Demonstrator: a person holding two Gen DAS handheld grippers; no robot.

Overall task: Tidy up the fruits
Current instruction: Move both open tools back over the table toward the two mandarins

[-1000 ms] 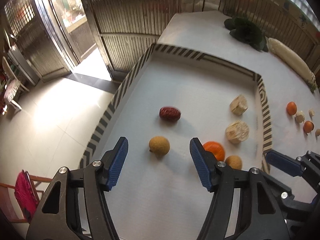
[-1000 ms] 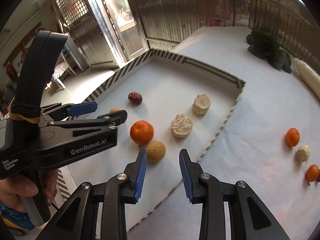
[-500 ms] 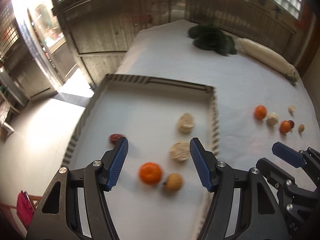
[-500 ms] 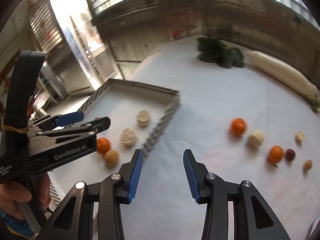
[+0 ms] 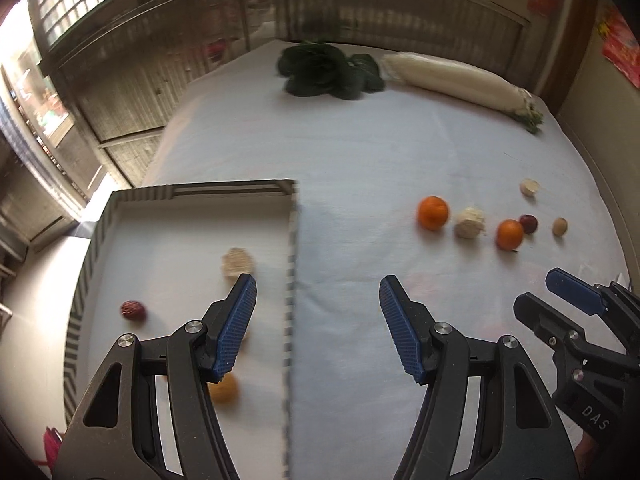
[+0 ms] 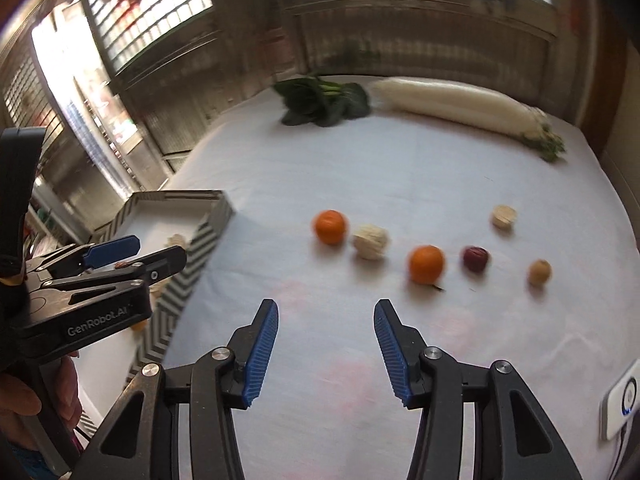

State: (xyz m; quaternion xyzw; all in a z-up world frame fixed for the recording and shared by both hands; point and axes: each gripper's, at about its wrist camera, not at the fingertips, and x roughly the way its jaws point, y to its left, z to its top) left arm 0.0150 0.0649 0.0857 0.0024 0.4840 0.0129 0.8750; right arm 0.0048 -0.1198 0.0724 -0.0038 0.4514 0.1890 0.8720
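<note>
A striped-walled tray [image 5: 294, 240] at the left holds a red date [image 5: 133, 311], a pale corn-like chunk [image 5: 238, 263] and a tan fruit [image 5: 224, 389] partly behind my finger. On the cloth to the right lie two oranges [image 6: 330, 227] [image 6: 426, 264], a pale chunk [image 6: 371, 236], a red date [image 6: 475, 258], a tan longan [image 6: 539, 272] and a small pale piece [image 6: 503, 216]. My left gripper [image 5: 318, 328] is open and empty above the tray's right wall. My right gripper [image 6: 326, 354] is open and empty, short of the loose fruits.
Dark leafy greens [image 5: 328, 70] and a long white radish [image 5: 460, 80] lie at the table's far end. A white device [image 6: 620, 408] sits at the right edge. The tray also shows in the right wrist view [image 6: 208, 236], with the left gripper [image 6: 120, 256] beside it.
Both grippers have swung right, away from the tray's inside toward the loose fruits on the cloth. Both stay open and empty.
</note>
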